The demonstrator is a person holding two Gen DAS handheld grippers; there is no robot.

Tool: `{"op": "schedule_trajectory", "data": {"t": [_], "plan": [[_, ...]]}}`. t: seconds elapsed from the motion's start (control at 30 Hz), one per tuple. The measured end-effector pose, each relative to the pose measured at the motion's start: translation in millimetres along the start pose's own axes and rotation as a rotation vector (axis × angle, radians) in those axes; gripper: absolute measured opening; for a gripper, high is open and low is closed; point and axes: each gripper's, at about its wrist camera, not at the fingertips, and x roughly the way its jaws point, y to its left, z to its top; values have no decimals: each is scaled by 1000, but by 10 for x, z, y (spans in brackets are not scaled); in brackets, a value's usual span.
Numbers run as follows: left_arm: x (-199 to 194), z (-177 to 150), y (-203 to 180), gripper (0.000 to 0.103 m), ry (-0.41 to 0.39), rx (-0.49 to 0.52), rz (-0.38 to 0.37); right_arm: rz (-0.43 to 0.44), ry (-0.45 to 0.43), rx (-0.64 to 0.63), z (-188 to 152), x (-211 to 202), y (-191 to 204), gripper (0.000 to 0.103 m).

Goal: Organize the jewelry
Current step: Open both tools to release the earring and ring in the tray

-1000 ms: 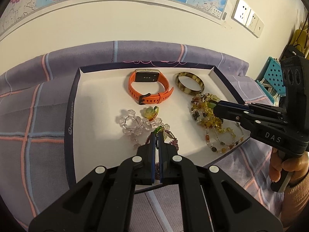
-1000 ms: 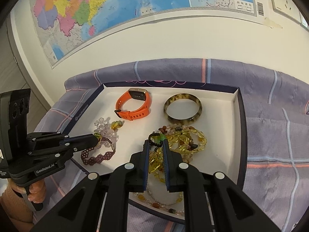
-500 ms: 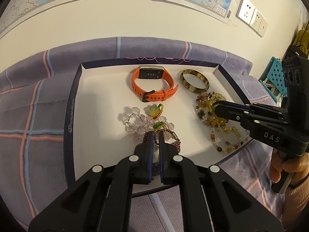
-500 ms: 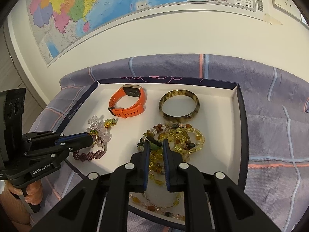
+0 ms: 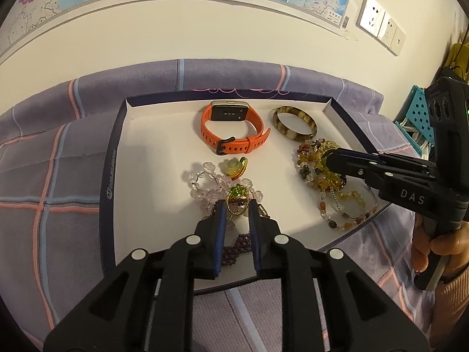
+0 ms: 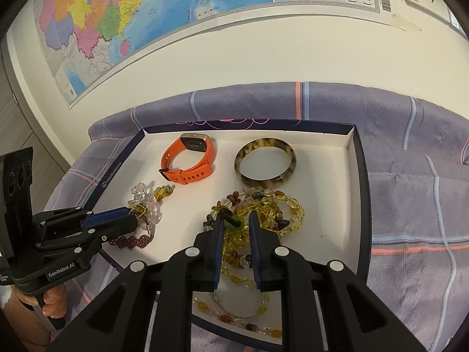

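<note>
Jaws of both the left gripper (image 5: 236, 205) and right gripper (image 6: 236, 220) are held released over jewelry in the tray (image 5: 152, 135).

Two close wrist views over one tray

The left view looks forward and down from the tray's (image 5: 117, 135) near-left side, the right view from its near-right; both share the tray (image 6: 359, 176) in mid-frame and the map-hung wall (image 5: 176, 26) on top.

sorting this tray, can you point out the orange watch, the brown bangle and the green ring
orange watch (image 5: 229, 113): left wrist view, on its screen.
brown bangle (image 6: 265, 180): right wrist view, on the near rim.
green ring (image 5: 238, 191): left wrist view, on its green stone.
</note>
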Motion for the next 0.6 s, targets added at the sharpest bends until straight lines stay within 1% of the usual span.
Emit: {"op": "schedule_trajectory", "data": {"t": [0.1,0.17,0.2,0.3,0.4,0.5,0.57,0.6], "plan": [[-7,-5,5,18,-4,-1,3,-8,0,8,32,10,-5,15],[-8,-2,5,22,-7,0,3,-11,-1,17,50,14,-13,17],[-7,-4,5,22,-8,1,5,-10,-2,20,58,17,-11,20],[-9,-6,1,27,-12,6,10,-19,-6,18,58,15,-2,21],[-25,-16,6,34,-20,3,12,-23,-10,22,47,-3,-1,24],[-49,-30,23,40,-29,-2,12,-24,-24,26,37,-50,9,30],[-75,-40,26,50,-39,-6,19,-27,-34,19,26,-94,31,33],[-93,-42,25,53,-47,-4,26,-25,-39,16,17,-118,44,37]]}}
